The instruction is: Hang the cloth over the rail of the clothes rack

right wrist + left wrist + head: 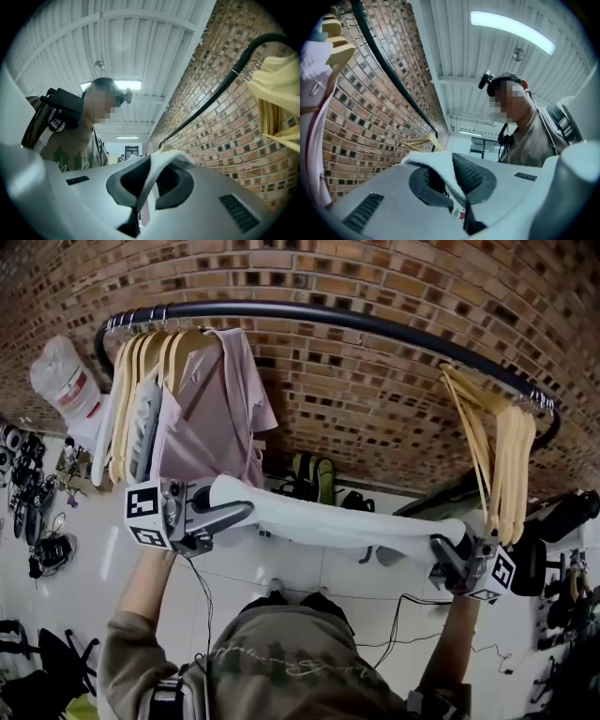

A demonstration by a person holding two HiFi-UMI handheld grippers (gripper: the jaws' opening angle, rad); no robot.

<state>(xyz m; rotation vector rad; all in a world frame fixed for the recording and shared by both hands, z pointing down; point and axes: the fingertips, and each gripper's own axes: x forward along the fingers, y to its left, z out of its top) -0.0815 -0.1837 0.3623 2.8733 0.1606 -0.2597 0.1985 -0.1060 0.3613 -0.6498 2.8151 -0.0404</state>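
While your left gripper (234, 514) and right gripper (443, 561) each pinch one end of the white cloth (328, 521), stretched between them below the rail (375, 322), treat it as light and limp, likely to sag, best gripped at those ends.

cloth (328, 521): white, stretched level, pinched at both ends | rail (281, 309): black, above cloth, apart

The rail (375, 326) is bare between the shirt-laden hangers (141, 357) at left and empty hangers (511, 456) at right.
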